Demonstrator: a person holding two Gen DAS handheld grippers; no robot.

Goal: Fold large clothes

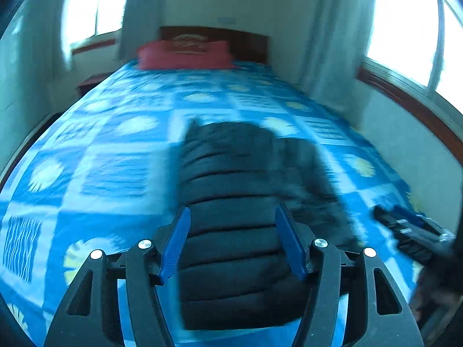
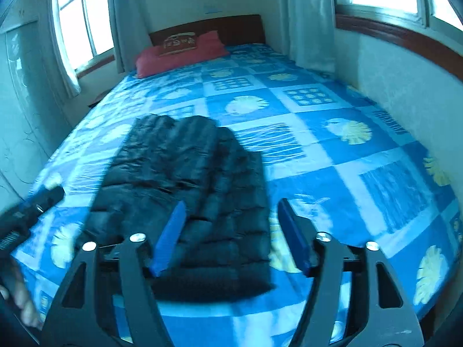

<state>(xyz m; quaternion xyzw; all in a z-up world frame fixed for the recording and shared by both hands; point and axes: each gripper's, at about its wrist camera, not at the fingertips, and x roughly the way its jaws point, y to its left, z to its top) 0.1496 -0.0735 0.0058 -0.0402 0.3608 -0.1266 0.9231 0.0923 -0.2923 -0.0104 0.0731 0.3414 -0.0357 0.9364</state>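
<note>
Black jacket (image 1: 240, 225) — below left claw (image 1: 233, 240)

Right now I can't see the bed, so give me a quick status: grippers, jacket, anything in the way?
Left gripper open, empty. Right gripper open, empty. Black puffer jacket lies folded narrow on the blue bedspread. Nothing on the jacket.

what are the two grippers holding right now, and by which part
Nothing. The left gripper and right gripper both stand open above the black puffer jacket, which lies folded on the blue bedspread, with no fabric between the pads.
</note>
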